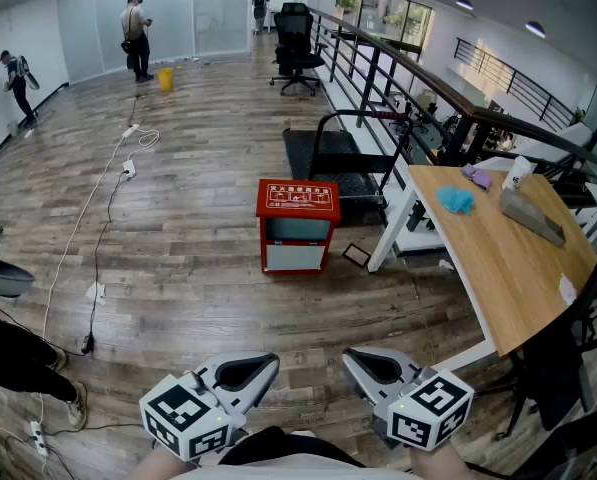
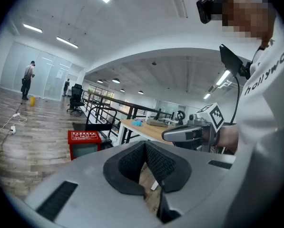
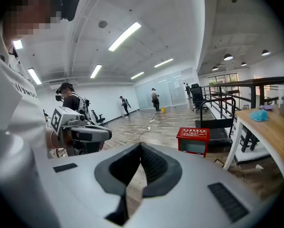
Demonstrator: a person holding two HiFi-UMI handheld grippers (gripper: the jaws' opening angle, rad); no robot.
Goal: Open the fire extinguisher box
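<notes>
Fire extinguisher box [image 1: 297, 225], red with a pale front panel, stands on the wood floor [image 1: 178, 268] at twelve o'clock and looks shut. It is well apart from the left tool [image 1: 263, 365] and right tool [image 1: 358, 360] at six o'clock. Both tools have jaws together, holding nothing. The approach seems to be the step in hand. Next likely calls for stepping closer, then parting jaws at the door.

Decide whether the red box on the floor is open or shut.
Shut. The box has its lid lying flat on top and its front panel in place.
</notes>
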